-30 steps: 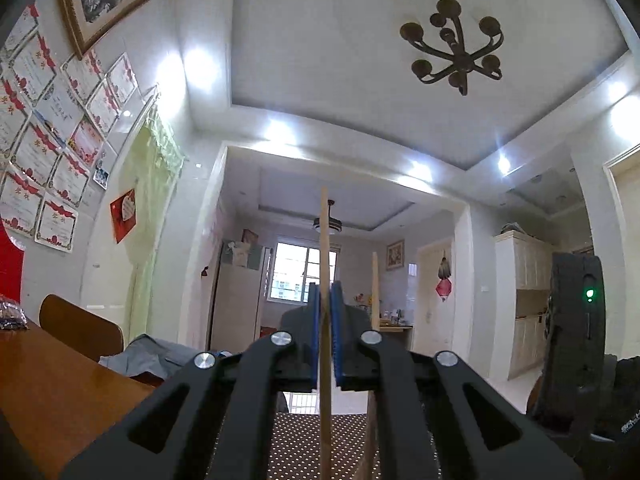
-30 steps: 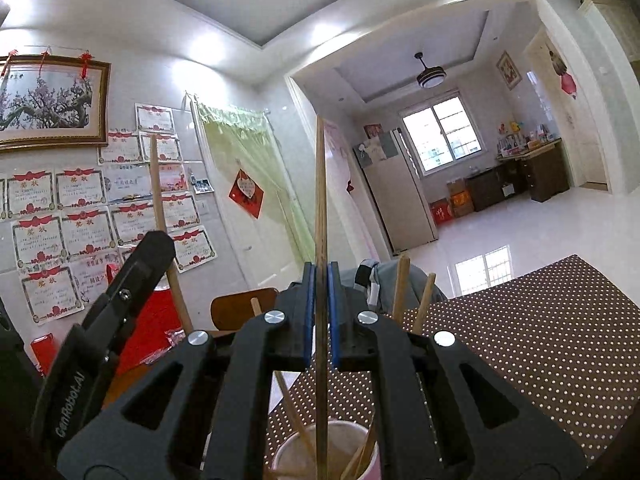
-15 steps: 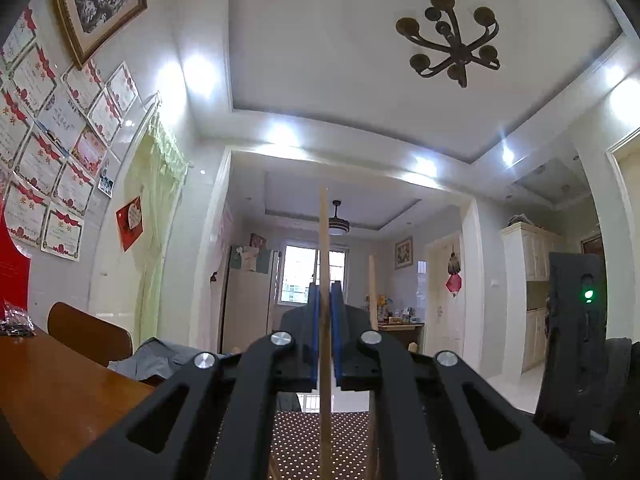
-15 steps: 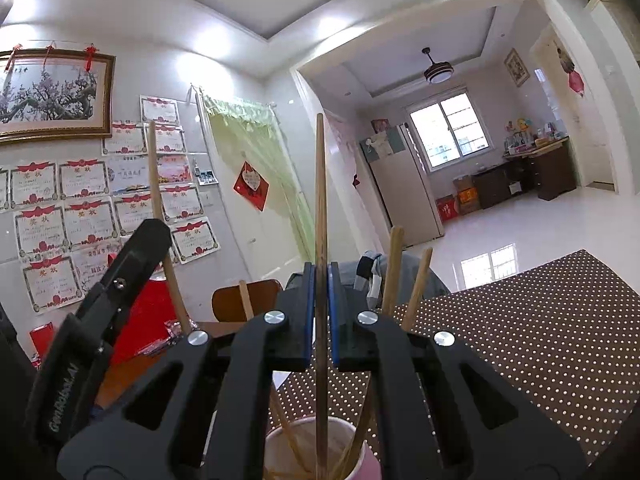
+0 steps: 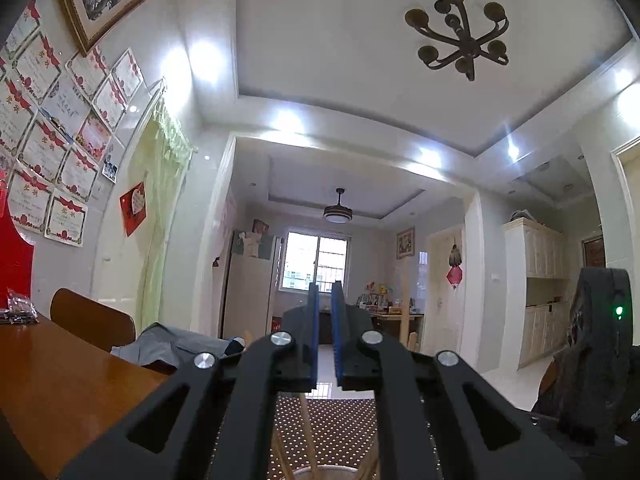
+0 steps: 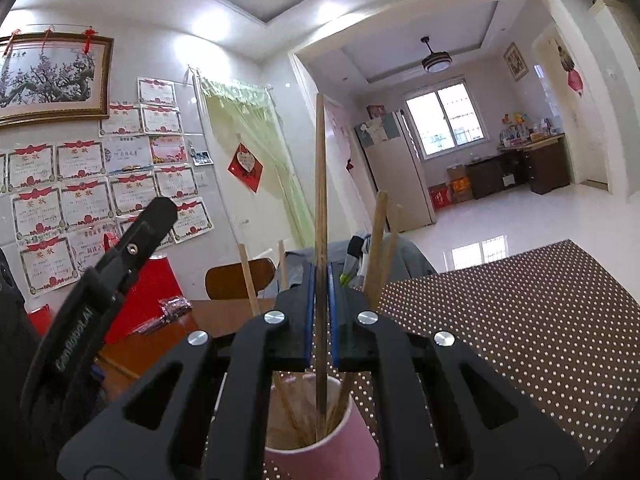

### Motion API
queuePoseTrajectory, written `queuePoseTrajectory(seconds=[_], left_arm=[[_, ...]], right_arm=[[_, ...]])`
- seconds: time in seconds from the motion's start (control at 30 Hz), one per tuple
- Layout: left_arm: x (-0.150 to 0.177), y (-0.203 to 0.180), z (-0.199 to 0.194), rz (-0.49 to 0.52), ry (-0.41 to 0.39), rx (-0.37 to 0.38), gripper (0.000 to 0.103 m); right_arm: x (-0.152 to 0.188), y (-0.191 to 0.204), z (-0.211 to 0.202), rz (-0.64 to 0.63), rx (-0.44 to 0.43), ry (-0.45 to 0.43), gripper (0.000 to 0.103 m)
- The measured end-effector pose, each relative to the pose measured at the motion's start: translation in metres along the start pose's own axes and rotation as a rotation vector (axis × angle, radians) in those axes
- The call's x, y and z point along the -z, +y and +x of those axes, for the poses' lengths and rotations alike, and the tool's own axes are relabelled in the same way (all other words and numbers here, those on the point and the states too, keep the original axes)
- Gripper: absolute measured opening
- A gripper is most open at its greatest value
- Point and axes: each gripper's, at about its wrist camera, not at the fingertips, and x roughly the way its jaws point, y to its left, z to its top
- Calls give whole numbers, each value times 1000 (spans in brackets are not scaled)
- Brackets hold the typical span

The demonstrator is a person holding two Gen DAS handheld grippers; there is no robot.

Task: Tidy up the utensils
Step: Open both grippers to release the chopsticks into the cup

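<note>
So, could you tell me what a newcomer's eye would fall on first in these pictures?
First, the tall chopstick standing upright between the right gripper's blue pads, its lower end in the pink cup among other sticks. Then the left gripper, jaws slightly apart with nothing between them, under the dark chandelier.

Upright chopsticks crowd the pink cup; dotted mat rightward lies open.
</note>
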Motion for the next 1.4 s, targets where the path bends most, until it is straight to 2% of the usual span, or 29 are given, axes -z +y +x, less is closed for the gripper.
queuePoseTrajectory(seconds=[0.03,0.13,0.23,0.33,0.43,0.5,0.67,0.83,1.2,1.4], left_arm=[[-1,1,0,-4,10,2,7],[-3,2,-1,-9,28,2,23],[-8,0,-5,-6,40,12,24],[-12,-2,-10,13,38,15,35],[-19,-3,-14,21,46,22,40],[-22,-3,-17,22,51,21,50],[-33,-6,-27,53,71,33,57],[-43,-7,-39,73,97,27,60],[-57,-11,-69,96,225,22,63],[-47,-25,-79,185,395,66,64]], right_arm=[[0,0,-1,3,2,4,7],[2,-2,-3,11,7,17,7],[3,2,-6,8,9,29,7],[4,6,-10,6,14,33,7],[4,8,-15,14,26,49,7],[3,9,-18,22,33,60,8],[1,15,-29,22,71,77,10],[-3,19,-43,25,104,68,42],[-6,29,-87,7,135,73,48],[6,28,-104,-31,165,149,53]])
